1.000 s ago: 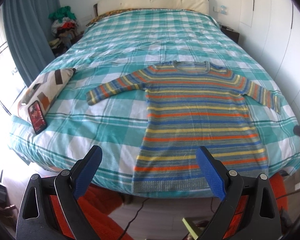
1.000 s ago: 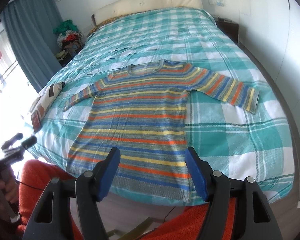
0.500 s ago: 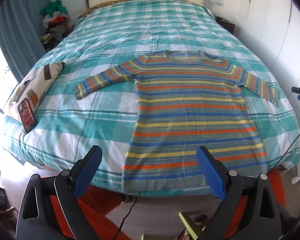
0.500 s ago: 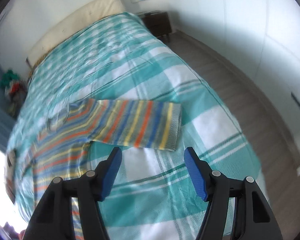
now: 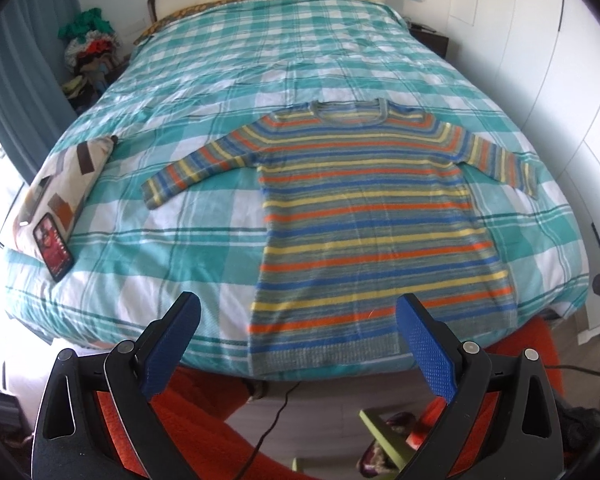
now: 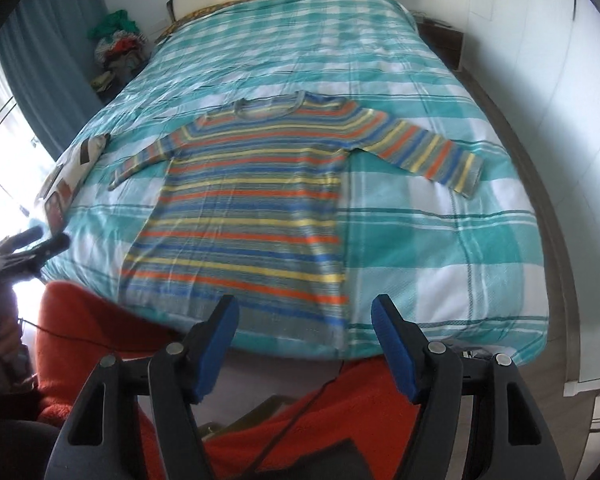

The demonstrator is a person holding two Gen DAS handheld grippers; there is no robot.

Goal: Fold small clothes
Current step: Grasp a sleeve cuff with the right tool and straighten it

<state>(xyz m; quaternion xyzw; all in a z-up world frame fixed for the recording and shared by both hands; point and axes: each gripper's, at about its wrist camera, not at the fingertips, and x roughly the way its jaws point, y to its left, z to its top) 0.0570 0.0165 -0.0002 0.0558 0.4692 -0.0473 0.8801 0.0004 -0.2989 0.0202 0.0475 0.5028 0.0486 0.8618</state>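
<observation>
A striped sweater (image 5: 364, 216) in orange, yellow, blue and grey lies flat on the bed, both sleeves spread out, hem at the near edge. It also shows in the right wrist view (image 6: 252, 208). My left gripper (image 5: 298, 316) is open and empty, held off the bed's foot, over the hem's left part. My right gripper (image 6: 305, 316) is open and empty, just short of the hem's right corner. The left gripper also shows at the left edge of the right wrist view (image 6: 36, 246).
The bed (image 5: 204, 256) has a teal and white checked cover. A patterned pillow (image 5: 66, 176) with a phone (image 5: 53, 250) lies at its left edge. A pile of clothes (image 5: 90, 44) sits beyond, by a blue curtain. A nightstand (image 6: 440, 38) stands at the far right. Orange trousers (image 6: 100, 340) are below the grippers.
My right gripper swung out to the right sleeve half a second ago and has come back to face the sweater's hem. My left gripper has shifted a little, staying open.
</observation>
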